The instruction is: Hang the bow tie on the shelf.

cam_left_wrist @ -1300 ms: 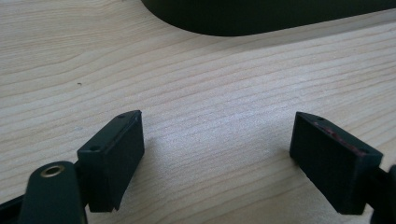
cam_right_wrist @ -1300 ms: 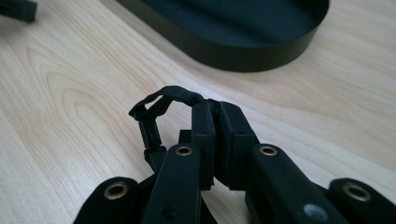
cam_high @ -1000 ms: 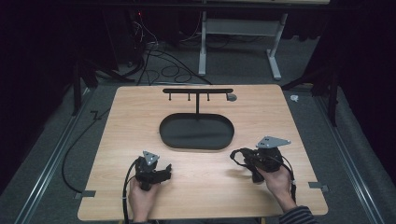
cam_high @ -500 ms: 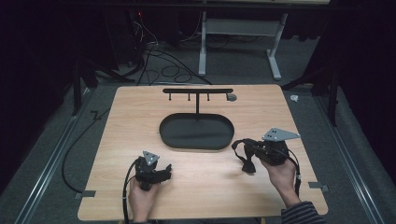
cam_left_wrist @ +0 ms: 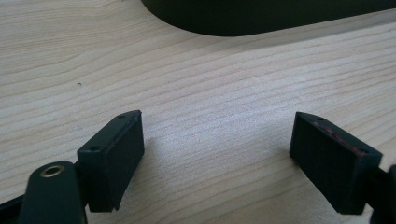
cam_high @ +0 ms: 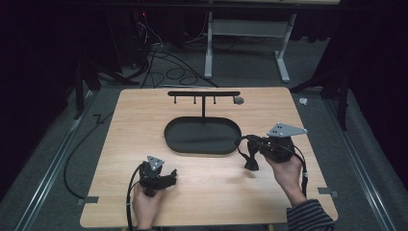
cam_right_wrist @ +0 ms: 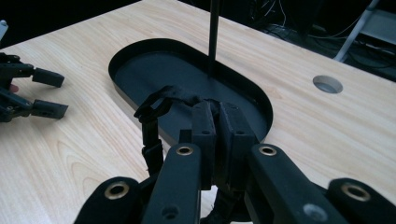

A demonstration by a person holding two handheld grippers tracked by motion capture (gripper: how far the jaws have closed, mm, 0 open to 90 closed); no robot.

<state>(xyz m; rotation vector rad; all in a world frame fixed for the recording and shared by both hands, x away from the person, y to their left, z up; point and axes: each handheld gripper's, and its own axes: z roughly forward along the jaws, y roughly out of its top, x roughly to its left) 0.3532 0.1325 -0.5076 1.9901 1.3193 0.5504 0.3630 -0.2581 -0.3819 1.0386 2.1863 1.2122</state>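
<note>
A black strap (cam_high: pixel 250 158) with a buckle hangs from my right gripper (cam_high: pixel 256 144), whose jaws are shut on its upper end. It dangles just off the wooden table (cam_high: pixel 144 120), right of the black oval tray (cam_high: pixel 169 140). In the right gripper view the strap (cam_right_wrist: pixel 152 135) loops left of the closed gripper (cam_right_wrist: pixel 217 116), above the tray's rim (cam_right_wrist: pixel 116 60). A thin T-shaped rack (cam_high: pixel 203 94) with small hooks rises from the tray's back. My left gripper (cam_high: pixel 171 175) rests open on the table at the front left, with bare wood between its jaws (cam_left_wrist: pixel 217 154).
The rack's pole (cam_right_wrist: pixel 214 37) stands upright in the tray. A round hole (cam_high: pixel 238 100) is in the table near the rack's right end. Cables lie on the floor beyond the table. My left gripper (cam_right_wrist: pixel 49 93) shows far left in the right gripper view.
My right gripper has risen and moved slightly right and away, carrying the strap, which now hangs free. The left gripper has stayed put.
</note>
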